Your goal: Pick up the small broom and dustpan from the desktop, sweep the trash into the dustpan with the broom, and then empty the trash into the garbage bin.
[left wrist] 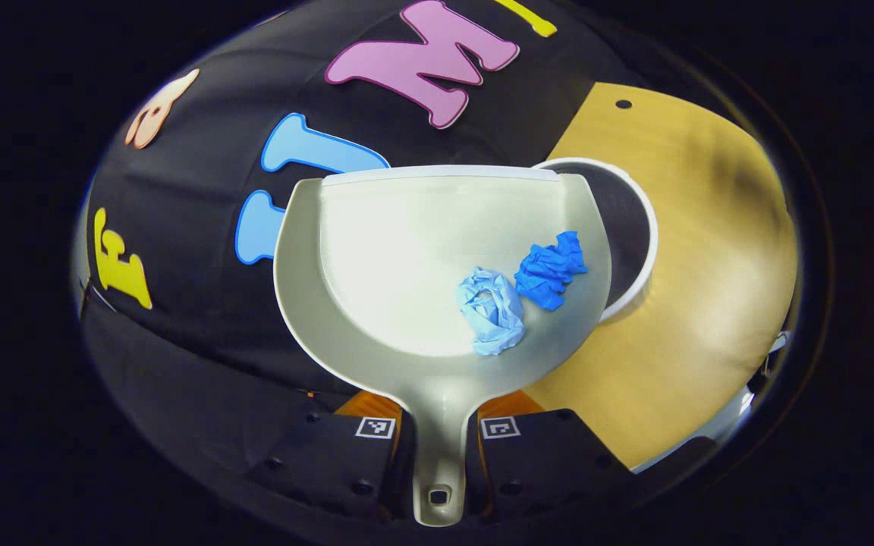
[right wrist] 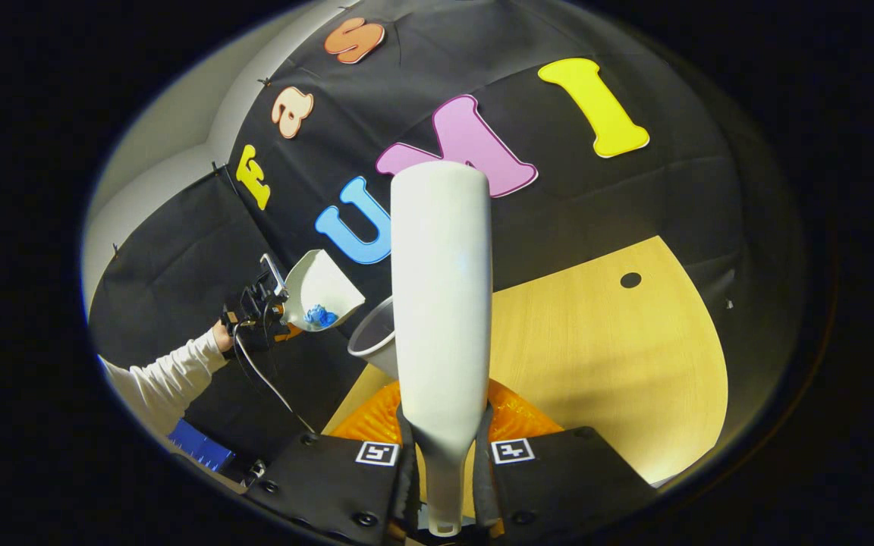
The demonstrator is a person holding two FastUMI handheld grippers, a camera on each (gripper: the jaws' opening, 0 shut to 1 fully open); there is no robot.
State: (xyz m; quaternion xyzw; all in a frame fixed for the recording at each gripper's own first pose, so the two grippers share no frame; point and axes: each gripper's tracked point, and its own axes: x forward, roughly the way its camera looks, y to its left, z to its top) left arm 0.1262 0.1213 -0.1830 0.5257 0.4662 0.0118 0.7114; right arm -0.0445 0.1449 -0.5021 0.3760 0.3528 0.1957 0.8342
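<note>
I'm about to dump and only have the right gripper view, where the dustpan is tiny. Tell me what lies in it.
Observer: Two crumpled wads lie in the dustpan: a light blue wad and a dark blue wad.
Operator: Say where the bin sits.
Observer: In the left gripper view the rim of the garbage bin shows past the pan's right edge; the pan covers part of its opening.
Operator: Confirm the grip.
Observer: Both fingers of the left gripper press on the dustpan's handle.
</note>
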